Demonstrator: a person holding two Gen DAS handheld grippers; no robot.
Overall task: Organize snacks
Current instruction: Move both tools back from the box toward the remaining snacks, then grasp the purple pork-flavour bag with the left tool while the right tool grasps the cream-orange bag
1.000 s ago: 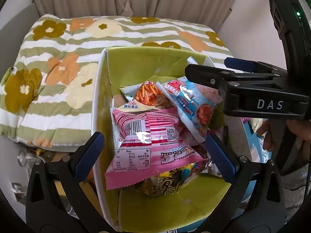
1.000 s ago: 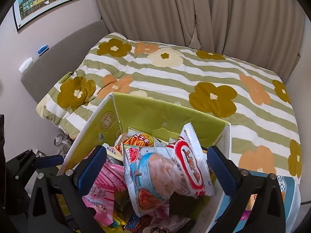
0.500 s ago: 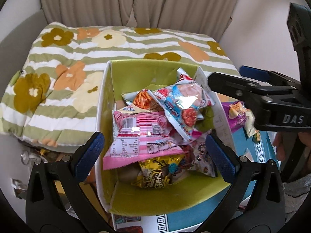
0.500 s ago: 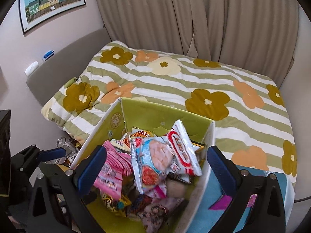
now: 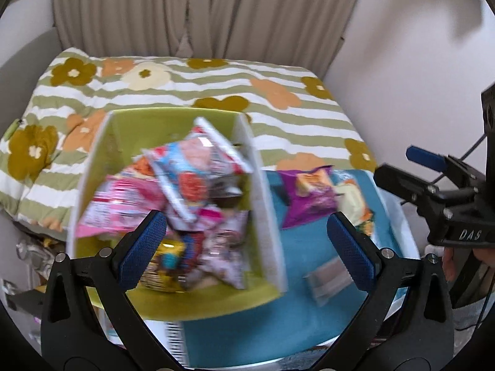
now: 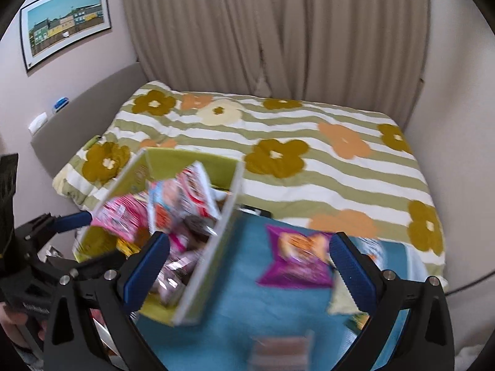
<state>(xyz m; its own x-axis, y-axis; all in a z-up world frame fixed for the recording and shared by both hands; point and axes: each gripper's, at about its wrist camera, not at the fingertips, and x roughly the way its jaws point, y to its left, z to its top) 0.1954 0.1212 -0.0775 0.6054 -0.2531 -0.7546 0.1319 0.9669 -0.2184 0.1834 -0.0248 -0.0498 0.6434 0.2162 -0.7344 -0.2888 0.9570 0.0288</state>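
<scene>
A green-lined box holds several snack packets, among them a pink one and a blue-and-red one on top. A purple packet, a pale packet and a small flat packet lie on the blue table surface right of the box. My left gripper is open and empty above the box's right wall. My right gripper is open and empty above the table beside the box.
A bed with a green-striped flowered quilt lies behind the table. Beige curtains hang at the back. A framed picture is on the left wall. Clutter sits on the floor at the left.
Both grippers have pulled back and up from the box and swung right, so the blue table and the loose packets on it now show. Both stay open.
</scene>
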